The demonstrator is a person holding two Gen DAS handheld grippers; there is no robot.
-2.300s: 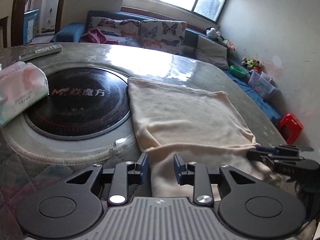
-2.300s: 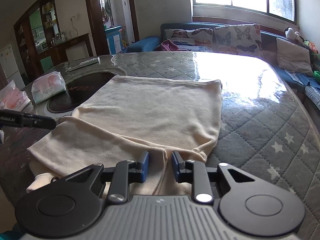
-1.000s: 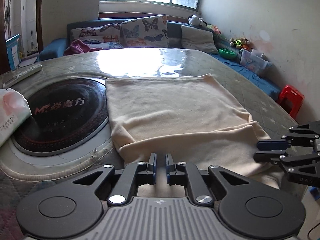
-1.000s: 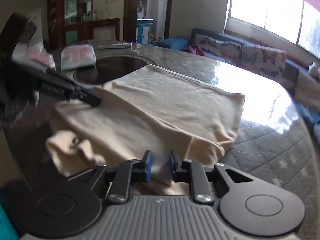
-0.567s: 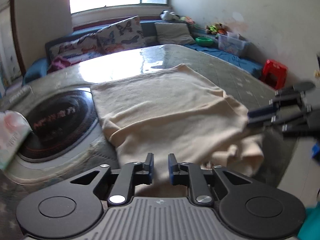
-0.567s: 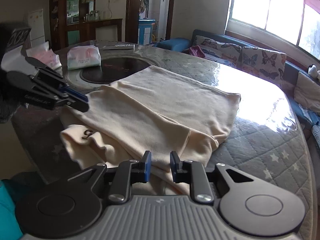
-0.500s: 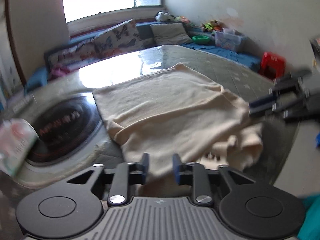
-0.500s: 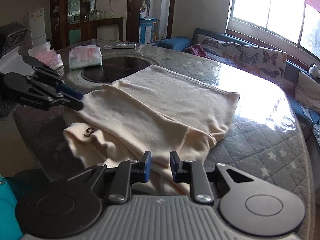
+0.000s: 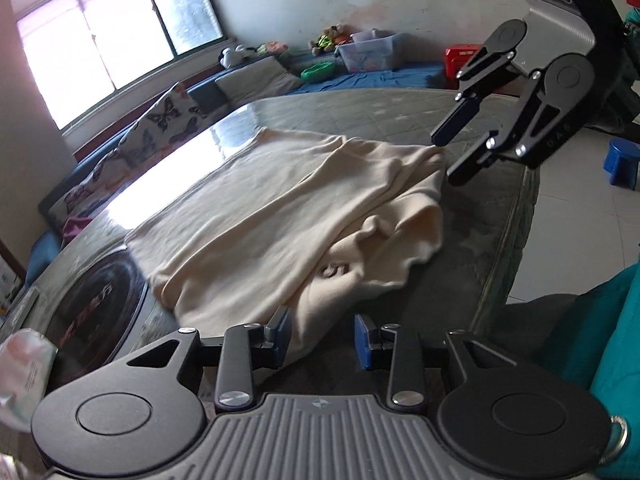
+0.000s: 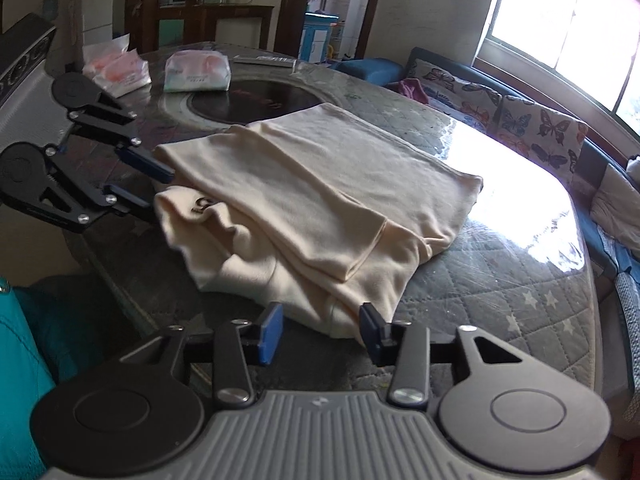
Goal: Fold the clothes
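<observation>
Our left claw [image 9: 322, 338] and right claw [image 10: 318, 334] both gape wide, gripping nothing, at the near corners of the cream garment [image 10: 320, 196] lying partly folded on the table [image 10: 500, 292], seemingly freed for regripping.

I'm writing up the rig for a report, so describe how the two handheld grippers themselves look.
Both are black linkage grippers with silver screws. The left gripper and right gripper each have blue pads on the fingertips, round black discs either side and a ribbed grey body. The right one carries faint lettering on a link and a grey housing with a green light.
</observation>
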